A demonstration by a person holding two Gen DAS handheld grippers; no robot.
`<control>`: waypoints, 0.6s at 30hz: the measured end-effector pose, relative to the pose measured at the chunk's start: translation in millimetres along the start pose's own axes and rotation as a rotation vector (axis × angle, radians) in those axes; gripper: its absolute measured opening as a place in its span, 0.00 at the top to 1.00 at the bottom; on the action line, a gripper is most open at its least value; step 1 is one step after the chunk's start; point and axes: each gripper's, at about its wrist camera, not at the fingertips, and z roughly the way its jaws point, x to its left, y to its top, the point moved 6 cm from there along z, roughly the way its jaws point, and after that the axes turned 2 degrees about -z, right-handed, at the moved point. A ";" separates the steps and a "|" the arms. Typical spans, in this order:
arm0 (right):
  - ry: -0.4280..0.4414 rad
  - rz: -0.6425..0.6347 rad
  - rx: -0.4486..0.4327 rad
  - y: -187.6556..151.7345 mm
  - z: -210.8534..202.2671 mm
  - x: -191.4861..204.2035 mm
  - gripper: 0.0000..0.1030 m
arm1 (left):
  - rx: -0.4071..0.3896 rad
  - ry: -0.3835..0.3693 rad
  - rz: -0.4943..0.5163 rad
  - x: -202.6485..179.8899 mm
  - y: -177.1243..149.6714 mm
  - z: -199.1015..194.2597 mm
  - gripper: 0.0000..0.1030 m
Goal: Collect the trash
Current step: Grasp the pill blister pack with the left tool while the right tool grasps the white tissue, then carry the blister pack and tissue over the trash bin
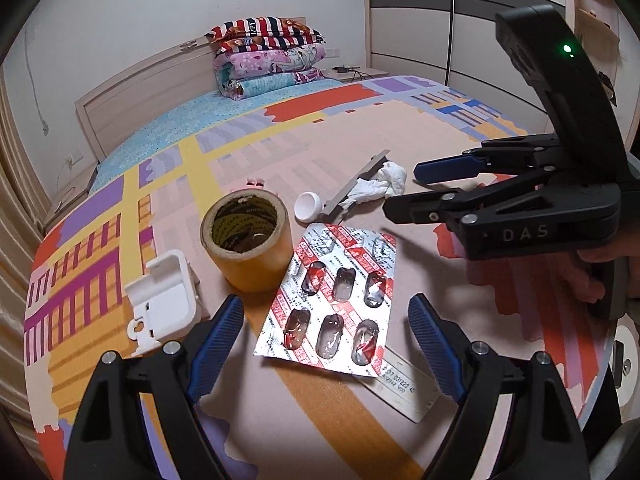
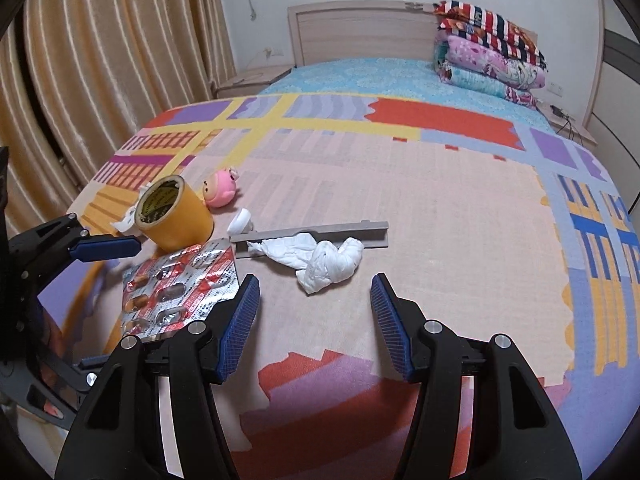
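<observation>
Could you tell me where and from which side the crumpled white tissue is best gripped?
I would grip the crumpled white tissue at its bulky near lump, coming from above and the near side with the open right gripper. That end stands highest and lies clear of the flat grey plastic strip that the twisted far end rests against, so the fingers should close on soft paper alone.

A crumpled white tissue (image 2: 320, 260) lay on the bed (image 2: 440, 208), touching a grey strip (image 2: 312, 236); nearby, a punched-out silver-red blister pack (image 1: 332, 300) lay flat.
</observation>
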 end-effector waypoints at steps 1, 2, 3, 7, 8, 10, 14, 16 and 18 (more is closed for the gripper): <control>0.001 0.004 -0.008 1.7 -0.4 0.0 0.44 | 0.000 -0.001 -0.002 0.1 0.6 0.7 0.21; 0.005 0.006 -0.015 3.3 -0.8 0.0 0.44 | -0.004 -0.001 -0.005 0.0 1.0 0.5 0.22; 0.006 0.007 -0.015 3.9 -0.3 -0.2 0.49 | -0.007 -0.001 -0.006 -0.2 1.3 -0.1 0.23; 0.007 0.012 -0.001 3.3 2.4 -1.2 0.73 | 0.000 0.009 0.019 -3.6 -0.1 0.7 0.42; 0.011 0.013 -0.001 2.9 1.9 -1.1 0.75 | 0.002 0.018 0.026 -4.0 -0.5 1.0 0.42; 0.015 0.010 -0.003 3.2 2.0 0.0 0.76 | -0.001 0.029 0.042 -6.0 -1.1 -0.4 0.42; 0.000 -0.002 -0.028 3.5 -4.5 0.7 0.78 | -0.039 0.036 0.048 -8.2 1.9 -12.1 0.43; -0.006 -0.003 -0.035 1.7 -7.7 0.1 0.78 | -0.064 0.040 0.052 -9.4 4.4 -21.7 0.43; 0.000 -0.001 -0.036 -1.7 -11.9 1.0 0.78 | -0.082 0.045 0.052 -10.7 5.6 -30.9 0.44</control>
